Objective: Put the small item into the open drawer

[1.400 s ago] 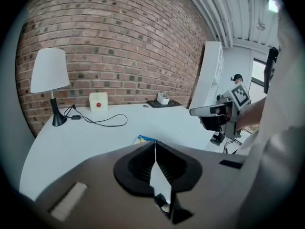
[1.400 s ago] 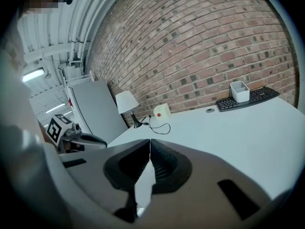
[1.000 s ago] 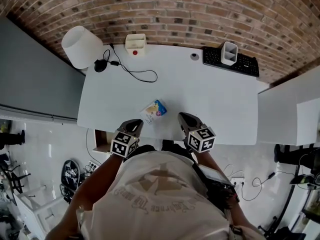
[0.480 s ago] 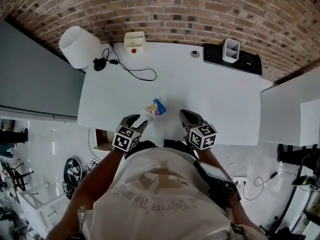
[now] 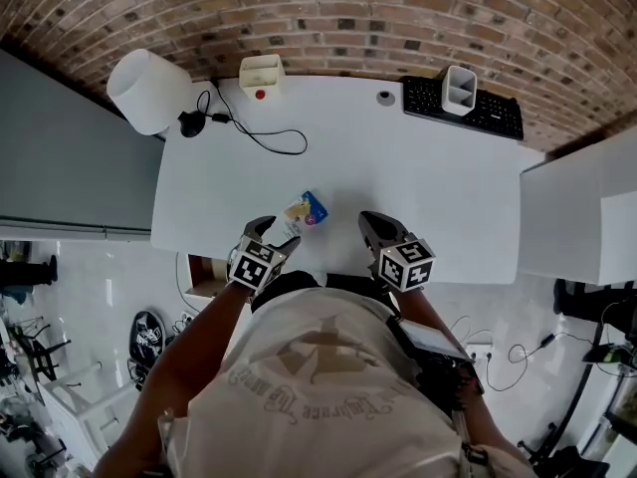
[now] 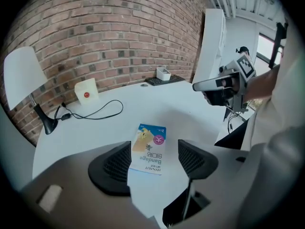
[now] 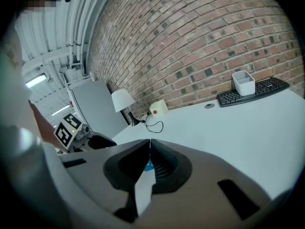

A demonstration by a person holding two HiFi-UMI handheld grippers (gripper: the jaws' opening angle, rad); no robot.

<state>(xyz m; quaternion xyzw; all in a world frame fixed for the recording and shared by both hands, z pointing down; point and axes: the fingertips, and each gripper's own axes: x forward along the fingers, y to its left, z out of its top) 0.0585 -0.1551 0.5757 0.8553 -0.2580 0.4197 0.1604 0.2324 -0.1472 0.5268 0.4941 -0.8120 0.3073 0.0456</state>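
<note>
Your left gripper [image 6: 155, 146] tilts down near the desk's [image 5: 418, 187] front edge. Its jaws have just been opening, apart with the bandage box [image 5: 305, 209] lying flat between them. Your right gripper [image 7: 148, 151] points nearly level, jaws together.

The bandage box [image 5: 306, 209] lies flat on the desk [image 5: 428, 197] straight ahead of me at 12 o'clock, near the front edge. From it, the lamp [image 5: 147, 90] stands at 10 at the far left corner. The wall-side box [image 5: 261, 71] is between 11 and 12, and a cable [image 5: 261, 139] runs before it. The keyboard [image 5: 468, 116] lies at 2 and bears a holder [image 5: 458, 88]. The drawer [image 5: 202, 279] juts out below the desk at 8.
</note>
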